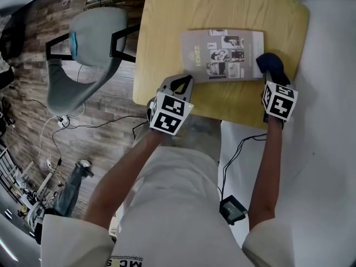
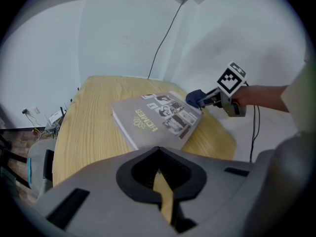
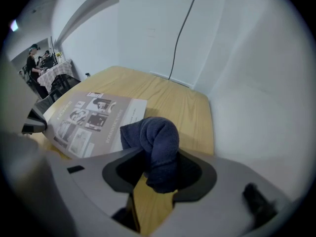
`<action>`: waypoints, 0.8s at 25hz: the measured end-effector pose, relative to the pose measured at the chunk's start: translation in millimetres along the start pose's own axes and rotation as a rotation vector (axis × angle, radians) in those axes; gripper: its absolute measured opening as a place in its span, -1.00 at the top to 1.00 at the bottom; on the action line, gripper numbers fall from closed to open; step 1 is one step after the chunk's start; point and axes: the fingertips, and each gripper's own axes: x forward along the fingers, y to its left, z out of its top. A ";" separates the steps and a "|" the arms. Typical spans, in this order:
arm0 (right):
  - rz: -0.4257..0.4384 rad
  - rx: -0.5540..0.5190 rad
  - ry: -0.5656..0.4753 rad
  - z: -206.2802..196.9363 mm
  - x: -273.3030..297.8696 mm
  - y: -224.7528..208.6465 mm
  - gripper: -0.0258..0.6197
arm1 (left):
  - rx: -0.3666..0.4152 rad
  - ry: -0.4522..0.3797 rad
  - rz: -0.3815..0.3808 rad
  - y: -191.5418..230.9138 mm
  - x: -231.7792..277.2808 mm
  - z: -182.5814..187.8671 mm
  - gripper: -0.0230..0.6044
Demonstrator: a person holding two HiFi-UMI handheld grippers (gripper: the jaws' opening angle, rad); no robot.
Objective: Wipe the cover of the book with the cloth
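A grey book (image 1: 222,54) with photos on its cover lies flat on the wooden table (image 1: 167,26). My right gripper (image 1: 271,74) is shut on a dark blue cloth (image 1: 270,64) bunched between its jaws. The cloth sits at the book's right edge, near its front right corner. In the right gripper view the cloth (image 3: 155,142) fills the gap of that gripper (image 3: 158,169), with the book (image 3: 91,117) to its left. My left gripper (image 1: 181,83) hovers at the table's front edge, just off the book's near left corner, shut and holding nothing. The left gripper view shows the book (image 2: 158,117) beyond that gripper (image 2: 159,168).
A grey chair (image 1: 89,43) stands left of the table on the wood floor. Cables (image 1: 111,124) trail across the floor. A white surface (image 1: 328,149) runs along the table's right side, with a small black device (image 1: 232,209) on a cord below.
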 end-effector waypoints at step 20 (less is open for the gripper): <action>0.039 0.003 -0.235 113.6 28.2 -2.2 0.37 | -0.030 0.013 -0.017 -7.2 -2.0 -4.1 0.90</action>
